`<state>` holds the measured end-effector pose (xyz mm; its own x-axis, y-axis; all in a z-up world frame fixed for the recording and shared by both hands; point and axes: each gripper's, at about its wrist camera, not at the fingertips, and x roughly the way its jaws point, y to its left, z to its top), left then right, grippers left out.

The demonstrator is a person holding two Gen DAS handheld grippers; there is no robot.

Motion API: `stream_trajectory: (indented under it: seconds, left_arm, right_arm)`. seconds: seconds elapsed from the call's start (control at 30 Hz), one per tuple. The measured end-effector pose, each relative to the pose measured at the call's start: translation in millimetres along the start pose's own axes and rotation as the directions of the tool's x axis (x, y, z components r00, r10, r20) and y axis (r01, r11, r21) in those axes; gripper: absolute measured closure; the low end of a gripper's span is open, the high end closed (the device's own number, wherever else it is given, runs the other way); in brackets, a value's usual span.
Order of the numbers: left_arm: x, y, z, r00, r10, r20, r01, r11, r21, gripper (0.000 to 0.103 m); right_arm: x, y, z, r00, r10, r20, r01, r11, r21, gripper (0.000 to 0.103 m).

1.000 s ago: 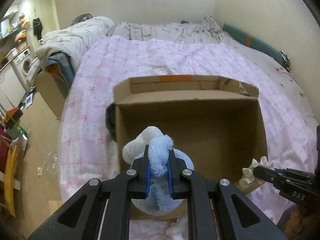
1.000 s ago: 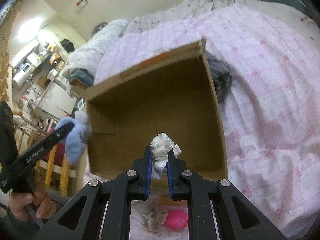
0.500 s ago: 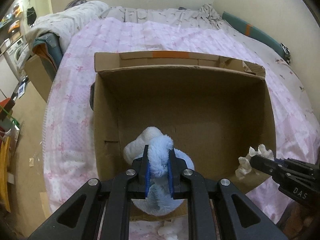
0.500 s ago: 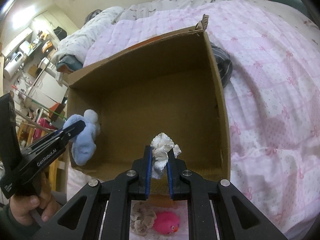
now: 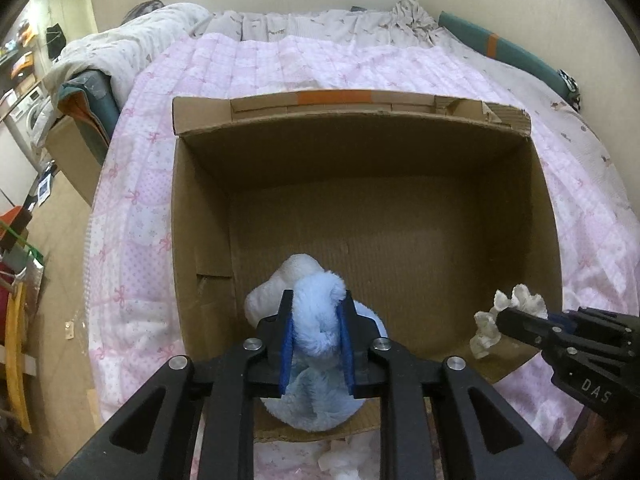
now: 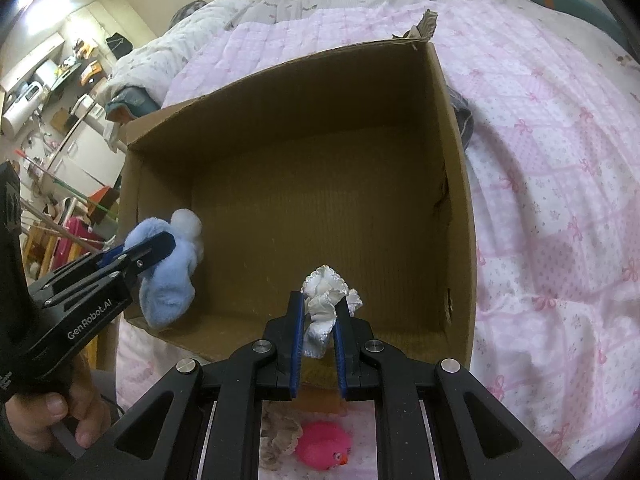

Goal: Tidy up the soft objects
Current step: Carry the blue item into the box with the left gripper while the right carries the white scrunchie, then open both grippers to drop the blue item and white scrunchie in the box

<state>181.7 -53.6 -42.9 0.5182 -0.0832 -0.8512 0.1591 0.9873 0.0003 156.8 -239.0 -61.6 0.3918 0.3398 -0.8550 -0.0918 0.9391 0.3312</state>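
An open cardboard box (image 5: 200, 216) (image 6: 456, 184) lies on a pink quilted bed. My left gripper (image 5: 316, 320) is shut on a blue and white plush toy (image 5: 316, 316) and holds it over the box's near left corner; it also shows in the right wrist view (image 6: 168, 280). My right gripper (image 6: 318, 320) is shut on a white frilly cloth (image 6: 324, 300) over the box's near edge. That cloth also shows in the left wrist view (image 5: 508, 316) at the box's near right corner. The inside of the box looks bare.
A pink round toy (image 6: 324, 444) and a beige frilly cloth (image 6: 280, 436) lie on the quilt below my right gripper. A dark soft item (image 6: 464, 116) lies beside the box's far right side. White fabric (image 5: 344, 456) lies below my left gripper. A floor with clutter (image 5: 24, 248) is left of the bed.
Both grippers have moved forward toward the box with their loads. The toy and the cloth now hang over the box's near edge instead of in front of it.
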Motion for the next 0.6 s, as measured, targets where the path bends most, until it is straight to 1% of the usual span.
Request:
stream_trajectory:
  seconds: [0.1,0.13,0.2,0.27,0.33,0.43,0.6]
  left_arm:
    - [2.3,-1.9,-1.8,1.000,-0.001,-0.016,0.001,1.000,0.011,0.083]
    - [2.3,-2.5,-2.0,1.000,0.000,-0.019,0.000,1.000,0.013,0.082]
    - [1.0,-3.6,-2.2,1.000,-0.002,-0.015,0.002,1.000,0.016,0.074]
    - [-1.3,-4.5,-2.4,1.000,0.007,0.000,-0.007,1.000,0.018,0.054]
    - [-5.5,-5.3,-2.1,0.999,0.031,0.025,-0.032,0.999,0.013,0.048]
    - [-8.3,-6.3,-1.1,0.998,0.042,0.042,-0.042,0.999,0.015,0.047]
    - [-9.0,-6.4,-0.3,0.998,0.045,0.043,-0.046,0.999,0.009,0.046]
  right_arm:
    - [2.9,2.4,0.9,1.000,-0.016,-0.002,0.016,1.000,0.001,0.088]
    - [3.7,2.3,1.1,1.000,-0.020,-0.002,0.020,1.000,0.002,0.088]
    - [4.6,2.6,1.4,1.000,-0.023,-0.003,0.023,1.000,0.005,0.088]
    - [6.1,3.4,2.3,1.000,-0.025,-0.004,0.025,1.000,0.007,0.088]
    - [7.1,4.1,2.9,1.000,-0.020,-0.004,0.020,1.000,0.010,0.088]
    - [6.0,1.4,2.2,1.000,-0.016,-0.003,0.016,1.000,0.008,0.088]
    - [5.4,0.1,0.6,1.000,-0.012,-0.002,0.012,1.000,0.006,0.087]
